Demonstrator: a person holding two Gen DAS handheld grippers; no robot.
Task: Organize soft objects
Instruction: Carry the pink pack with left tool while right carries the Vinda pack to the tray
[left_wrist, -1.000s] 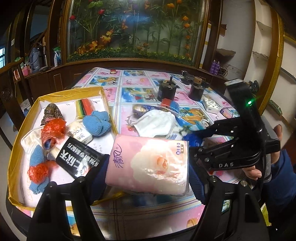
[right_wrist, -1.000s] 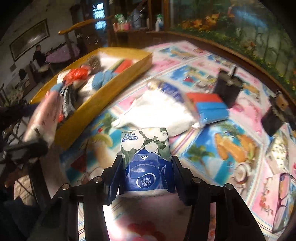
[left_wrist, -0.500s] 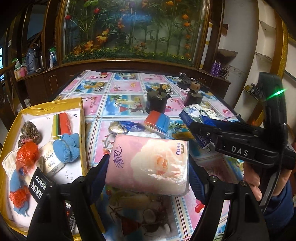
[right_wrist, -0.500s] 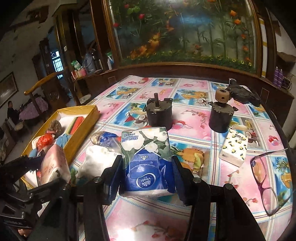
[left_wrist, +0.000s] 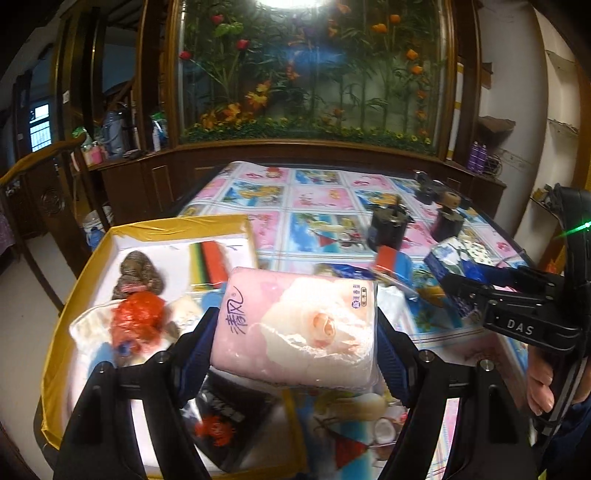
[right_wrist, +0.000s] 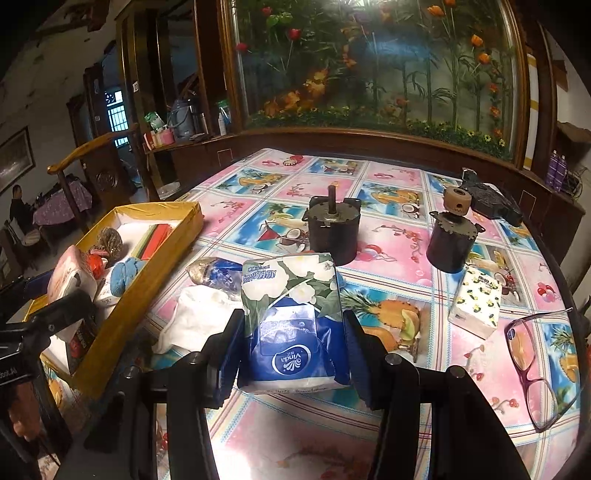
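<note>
My left gripper is shut on a pink tissue pack and holds it in the air over the right edge of the yellow box. The box holds several soft things: a red mesh bundle, a brown scrubber, a black pack. My right gripper is shut on a blue and green Vinda tissue pack, held above the table. It also shows in the left wrist view. The box shows in the right wrist view at the left.
On the patterned tablecloth stand two dark motors. A white cloth, a crumpled blue bag, a small yellow-dotted tissue pack and glasses lie there. A fish-tank cabinet is behind.
My left gripper has swung left with the pink pack, back over the box's right edge. My right gripper has stayed almost still, holding the Vinda pack.
</note>
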